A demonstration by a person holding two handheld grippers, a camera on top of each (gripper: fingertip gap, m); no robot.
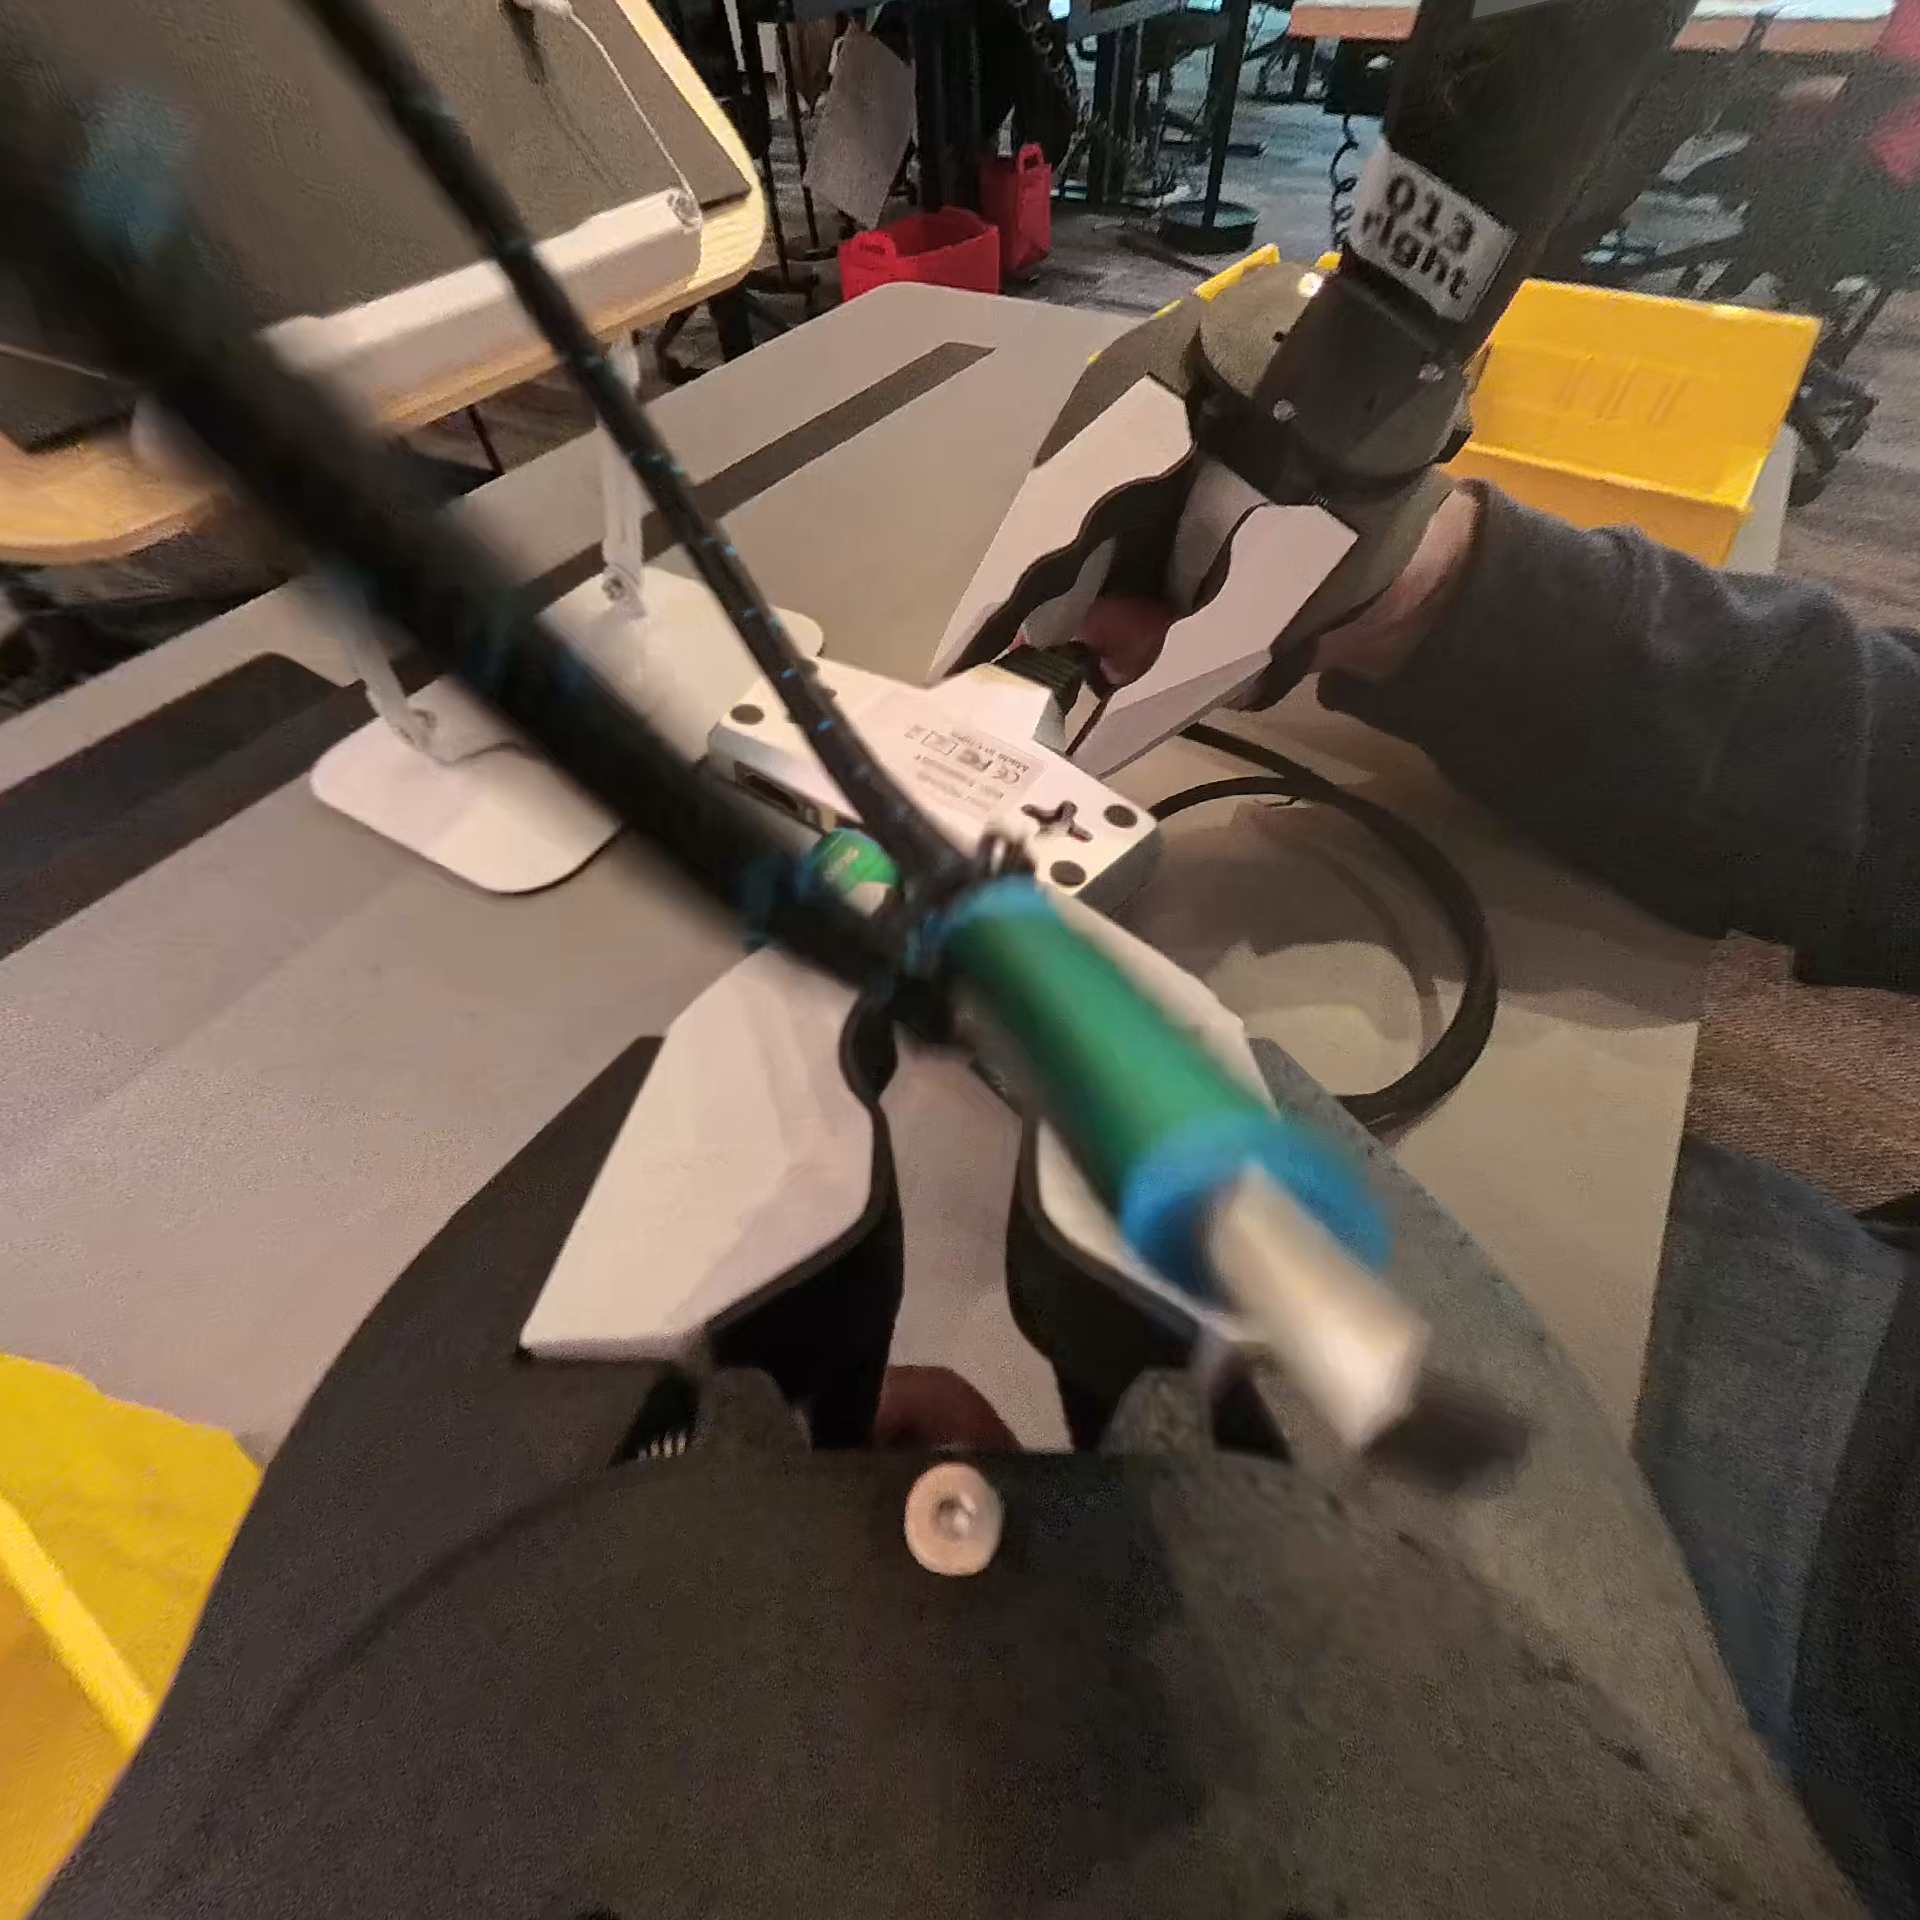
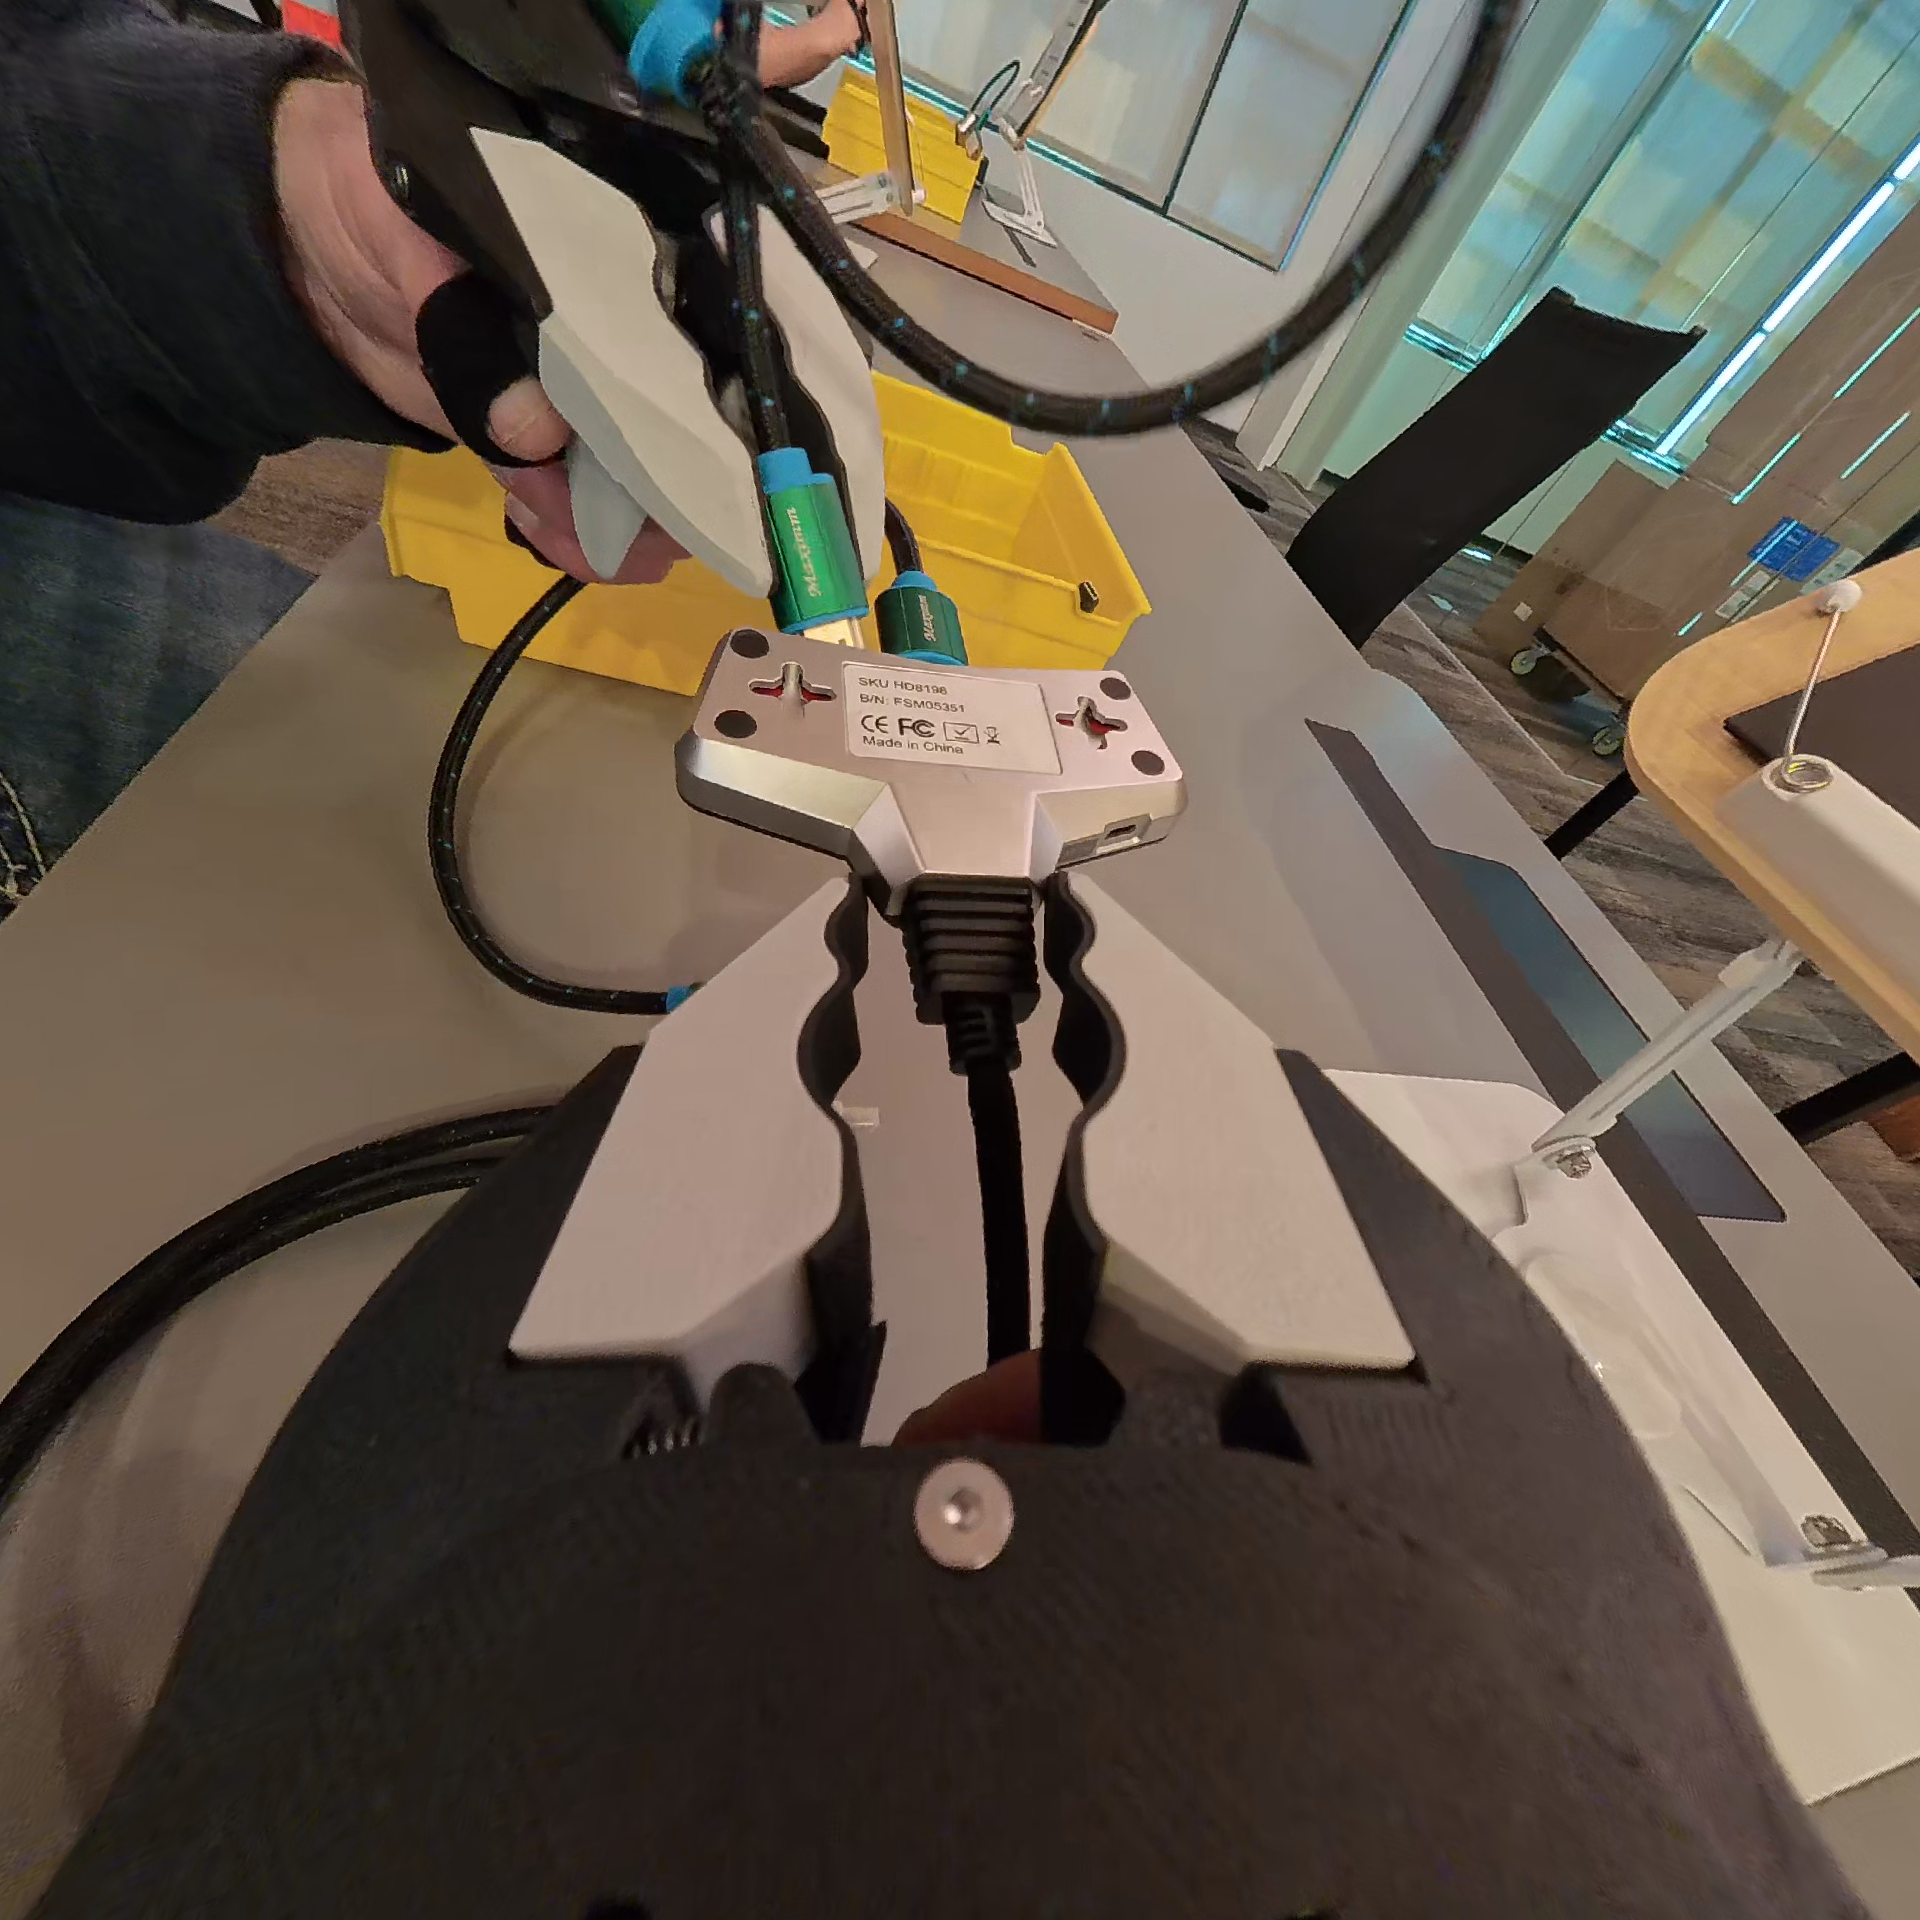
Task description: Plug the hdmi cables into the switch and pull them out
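My right tongs (image 2: 961, 914) sit at the centre of the right wrist picture, pinching the black ribbed boot (image 2: 971, 951) of the silver switch (image 2: 925, 764), which lies label side up just above them on the grey table (image 2: 260, 831). My left tongs (image 2: 805, 540) come down from the upper left of that picture, pressed onto a green hdmi plug (image 2: 810, 566) whose metal tip is at the switch's far edge; I cannot tell whether it is seated. A second green plug (image 2: 923, 621) stands just right of it, against the same edge. Behind sits a yellow bin (image 2: 997, 520). In the left wrist picture a blurred loose green plug (image 1: 1101, 1029) lies across my left fingers (image 1: 727, 1164), its braided black cable (image 1: 312, 499) running to the upper left.
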